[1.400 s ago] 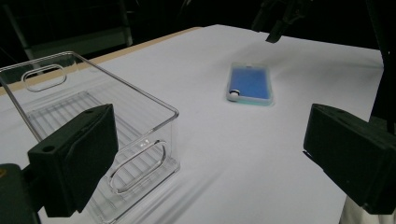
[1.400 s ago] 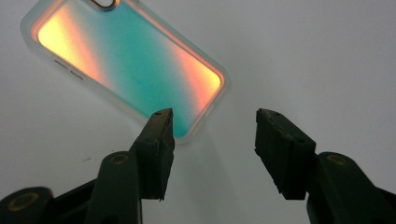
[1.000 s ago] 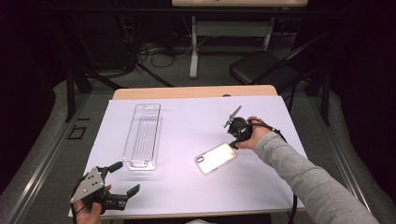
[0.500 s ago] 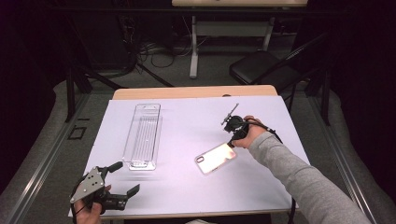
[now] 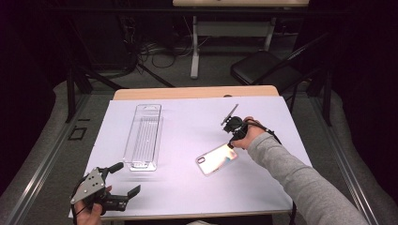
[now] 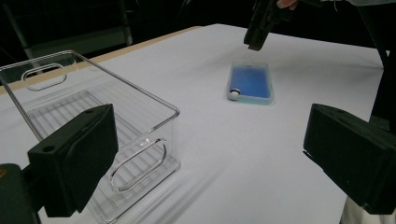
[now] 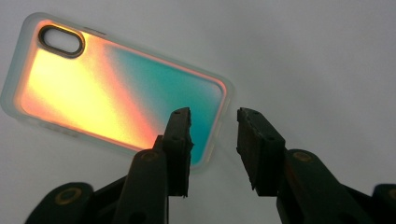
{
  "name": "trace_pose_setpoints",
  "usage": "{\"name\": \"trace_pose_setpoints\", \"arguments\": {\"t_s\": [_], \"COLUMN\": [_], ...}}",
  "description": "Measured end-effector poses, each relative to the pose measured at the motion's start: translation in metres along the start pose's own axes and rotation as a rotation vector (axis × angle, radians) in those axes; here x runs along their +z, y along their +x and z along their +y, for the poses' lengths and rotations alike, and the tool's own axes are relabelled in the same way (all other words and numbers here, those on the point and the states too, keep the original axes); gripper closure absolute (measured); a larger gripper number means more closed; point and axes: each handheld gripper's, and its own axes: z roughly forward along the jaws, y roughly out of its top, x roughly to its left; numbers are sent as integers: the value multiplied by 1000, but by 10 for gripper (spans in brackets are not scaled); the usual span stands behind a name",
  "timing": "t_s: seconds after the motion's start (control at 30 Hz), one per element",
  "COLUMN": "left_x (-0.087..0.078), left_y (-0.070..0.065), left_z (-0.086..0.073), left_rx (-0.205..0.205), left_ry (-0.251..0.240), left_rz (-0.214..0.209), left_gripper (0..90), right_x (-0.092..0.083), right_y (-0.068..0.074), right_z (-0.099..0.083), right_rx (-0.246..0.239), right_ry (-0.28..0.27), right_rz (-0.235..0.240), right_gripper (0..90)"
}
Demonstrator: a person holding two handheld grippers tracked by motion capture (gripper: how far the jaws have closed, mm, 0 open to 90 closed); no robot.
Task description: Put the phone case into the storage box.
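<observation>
A counter (image 5: 187, 187) covered with a pale lilac sheet carried two things: a clear plastic bin (image 5: 143, 137), long and narrow with slotted handle holes at its ends, lying on the left half, and a phone case (image 5: 217, 159) lying flat to the right of the middle, well apart from the bin. The case had a frosted clear rim, an oval camera cutout at one corner and a shiny back that glowed orange, yellow and teal in the right gripper view and blue in the left gripper view. No brand, label or writing could be read on the case, the bin or the sheet. The right hand-held gripper (image 7: 214, 140) pointed down over the end of the case farthest from the cutout; its jaws had just been closing but stood apart, one jaw over the case's end and the other over bare sheet beside it, gripping nothing. Whether the tips touched the case could not be told. The left hand-held gripper (image 5: 126, 178) rested at the near left corner of the counter, just short of the bin, its jaws spread wide and released, with nothing between them.
</observation>
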Motion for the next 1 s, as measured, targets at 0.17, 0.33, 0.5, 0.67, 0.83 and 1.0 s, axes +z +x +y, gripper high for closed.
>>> {"name": "trace_pose_setpoints", "arguments": {"t_s": [0.17,0.33,0.5,0.67,0.83,1.0], "left_x": [0,0,0,0,1,1], "left_y": [0,0,1,1,1,1], "left_z": [0,0,0,0,-1,-1], "left_rx": [1,2,-1,1,-3,-6], "left_ry": [2,2,1,3,1,1], "left_rz": [-1,-2,-2,-2,-5,3], "left_gripper": [34,34,34,34,34,34], "right_x": [5,10,15,19,27,33], "right_y": [1,2,-1,-2,-3,-3], "right_z": [1,2,4,4,3,1], "right_rx": [22,69,89,114,134,151], "right_ry": [9,35,49,86,96,115], "right_rz": [11,4,-2,-17,-12,-9], "right_gripper": [666,685,712,736,757,763]}}
